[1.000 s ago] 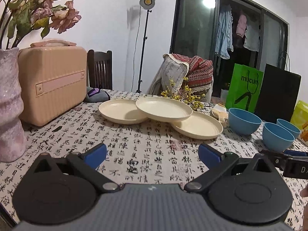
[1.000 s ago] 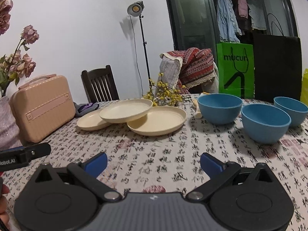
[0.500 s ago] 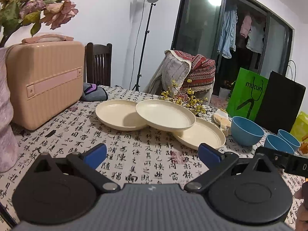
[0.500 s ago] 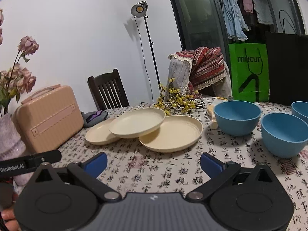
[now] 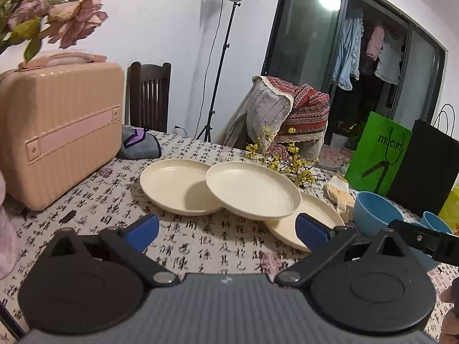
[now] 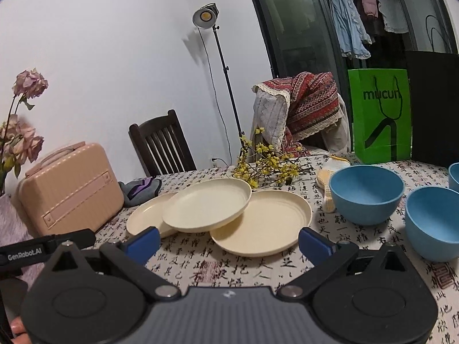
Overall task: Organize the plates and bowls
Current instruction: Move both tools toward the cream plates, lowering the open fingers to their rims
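At nine o'clock we see a pink case [image 5: 57,126]. Toward twelve, three cream plates [image 5: 252,190] overlap on the table [image 5: 200,246], the middle one propped on the others. At two o'clock sit blue bowls [image 6: 365,193]. Our left gripper [image 5: 226,230] and right gripper [image 6: 228,242] hover released, empty.

"mucun" on green bag [image 6: 380,114]; "GenRobot.AI" on left gripper [image 6: 24,256]; calligraphy characters on tablecloth [image 6: 243,269]
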Tool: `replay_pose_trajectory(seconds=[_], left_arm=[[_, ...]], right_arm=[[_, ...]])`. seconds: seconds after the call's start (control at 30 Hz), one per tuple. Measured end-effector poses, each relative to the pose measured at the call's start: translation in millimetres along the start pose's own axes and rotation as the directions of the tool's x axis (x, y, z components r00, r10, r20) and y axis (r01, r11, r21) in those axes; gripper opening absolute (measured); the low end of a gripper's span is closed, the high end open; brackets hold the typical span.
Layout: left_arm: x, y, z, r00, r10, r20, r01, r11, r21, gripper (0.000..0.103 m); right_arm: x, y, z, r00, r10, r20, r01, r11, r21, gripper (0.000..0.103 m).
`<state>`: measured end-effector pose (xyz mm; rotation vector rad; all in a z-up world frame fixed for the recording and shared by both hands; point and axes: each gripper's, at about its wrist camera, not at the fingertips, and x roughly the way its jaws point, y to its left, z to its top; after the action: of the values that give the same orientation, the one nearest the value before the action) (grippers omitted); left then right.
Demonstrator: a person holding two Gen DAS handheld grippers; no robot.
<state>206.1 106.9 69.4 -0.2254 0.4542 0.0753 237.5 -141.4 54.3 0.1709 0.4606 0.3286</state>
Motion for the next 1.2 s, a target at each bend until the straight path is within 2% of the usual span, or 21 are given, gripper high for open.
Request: replay_pose_trajectory(seconds=[0.4, 0.67, 1.07, 1.2], left_arm=[[39.4, 0.0, 31.3, 1.0, 0.011, 0.009, -0.011, 0.999, -0.046, 0.103], [68.7, 2.7, 45.1, 0.998, 0.056, 0.004, -0.056, 0.997, -0.061, 0.103], [108.7, 17.3, 69.6, 0.992, 0.125, -0.019, -0.126, 0.988, -0.09, 0.103], [124.5, 22.3, 74.3, 0.992, 0.122, -0.033, -0.125, 0.986, -0.107, 0.103]], right_arm=[[38.0, -3.1, 35.4, 1.0, -0.005, -0.012, 0.006, 0.998, 0.057, 0.102], [63.5, -2.7, 55.5, 1.0, -0.015, -0.012, 0.016, 0.996, 0.089, 0.102], [114.6, -10.5, 68.0, 0.997, -0.03, -0.065, 0.04, 0.987, 0.155, 0.102], [135.7, -11.3, 71.4, 0.996, -0.034, -0.085, 0.048, 0.985, 0.167, 0.102]])
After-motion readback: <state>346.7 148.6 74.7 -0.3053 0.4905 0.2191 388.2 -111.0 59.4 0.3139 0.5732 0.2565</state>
